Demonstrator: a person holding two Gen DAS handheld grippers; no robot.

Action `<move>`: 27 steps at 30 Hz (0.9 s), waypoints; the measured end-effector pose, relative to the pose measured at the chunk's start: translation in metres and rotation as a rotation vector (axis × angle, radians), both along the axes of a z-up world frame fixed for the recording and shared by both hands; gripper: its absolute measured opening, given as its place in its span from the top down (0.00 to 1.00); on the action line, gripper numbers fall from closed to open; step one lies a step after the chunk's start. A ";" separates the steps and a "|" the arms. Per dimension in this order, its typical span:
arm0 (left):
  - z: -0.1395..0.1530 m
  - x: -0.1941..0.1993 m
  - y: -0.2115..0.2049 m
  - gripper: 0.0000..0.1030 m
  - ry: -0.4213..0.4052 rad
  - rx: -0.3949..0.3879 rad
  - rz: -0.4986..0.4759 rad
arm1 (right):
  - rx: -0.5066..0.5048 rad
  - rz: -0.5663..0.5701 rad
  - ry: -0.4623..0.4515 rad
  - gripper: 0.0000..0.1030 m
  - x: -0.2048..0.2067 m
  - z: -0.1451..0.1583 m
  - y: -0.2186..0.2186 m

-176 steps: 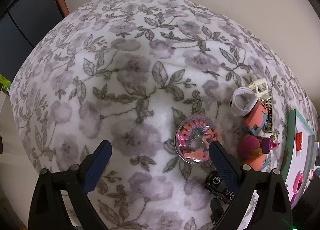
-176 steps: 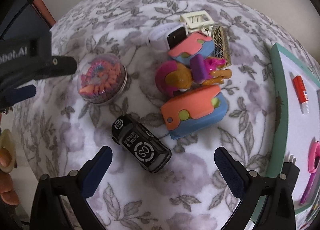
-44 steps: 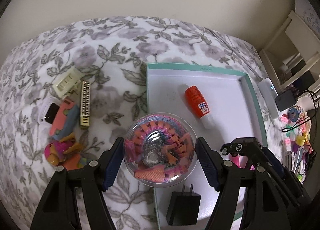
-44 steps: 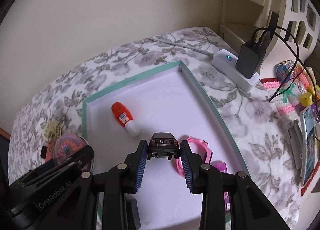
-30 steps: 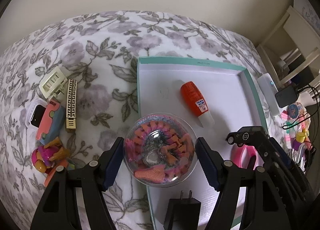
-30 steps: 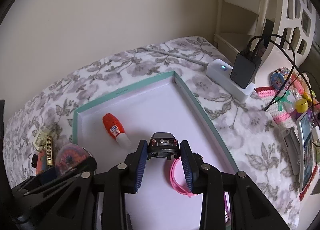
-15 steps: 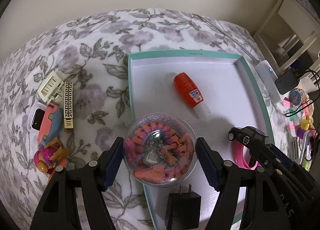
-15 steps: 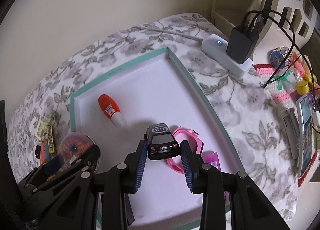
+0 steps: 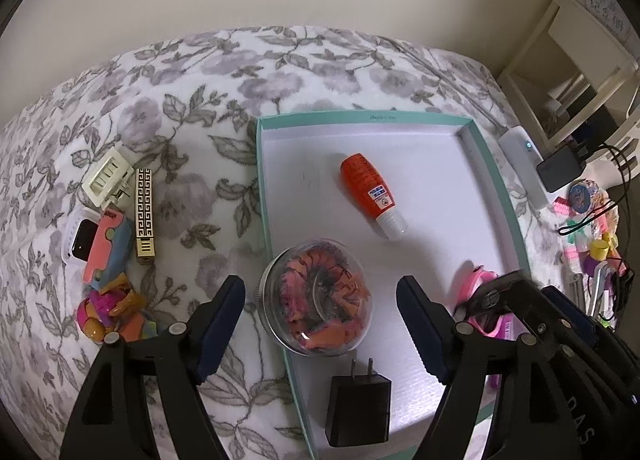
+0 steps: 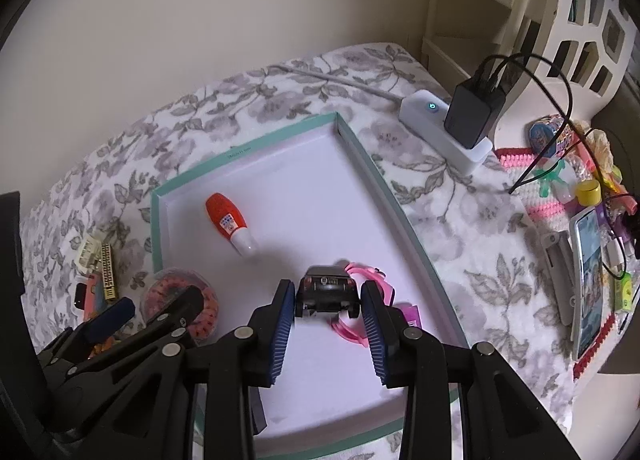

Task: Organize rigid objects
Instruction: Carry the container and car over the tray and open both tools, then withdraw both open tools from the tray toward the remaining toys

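Two hand-held grippers work over the tray: the left hand-held gripper stands wide open around the clear dome jar, which sits across the tray's left rim; the right hand-held gripper clamps the toy car above the tray floor. Inside lie a glue bottle, plug and pink band; several toys wait on the bed.

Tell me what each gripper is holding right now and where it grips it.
The right gripper holds the black toy car by its two sides. The left gripper is open; the clear round jar lies free between its fingers.
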State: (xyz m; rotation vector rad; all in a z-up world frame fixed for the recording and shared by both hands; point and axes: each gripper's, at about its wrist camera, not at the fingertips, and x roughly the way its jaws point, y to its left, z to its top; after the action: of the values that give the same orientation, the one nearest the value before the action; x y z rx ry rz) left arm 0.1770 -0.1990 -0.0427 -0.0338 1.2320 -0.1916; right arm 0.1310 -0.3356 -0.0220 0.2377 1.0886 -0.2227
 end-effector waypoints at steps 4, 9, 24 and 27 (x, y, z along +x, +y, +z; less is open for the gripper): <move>0.006 -0.001 0.003 0.23 -0.002 0.005 0.006 | -0.007 0.007 -0.031 0.64 -0.004 0.012 0.002; 0.010 -0.001 0.010 0.23 -0.006 0.026 0.026 | -0.019 0.008 -0.074 0.64 -0.009 0.028 0.003; 0.021 0.003 0.067 0.23 -0.016 -0.024 0.196 | -0.006 0.003 -0.070 0.64 -0.012 0.026 0.000; 0.019 0.004 0.081 0.23 -0.010 -0.034 0.243 | -0.009 0.009 -0.056 0.64 -0.010 0.021 0.002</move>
State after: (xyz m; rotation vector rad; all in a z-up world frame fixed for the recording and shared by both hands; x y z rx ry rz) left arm 0.1807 -0.1183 -0.0234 -0.2110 1.2033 -0.0010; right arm 0.1210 -0.3337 -0.0008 0.2300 1.0332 -0.2116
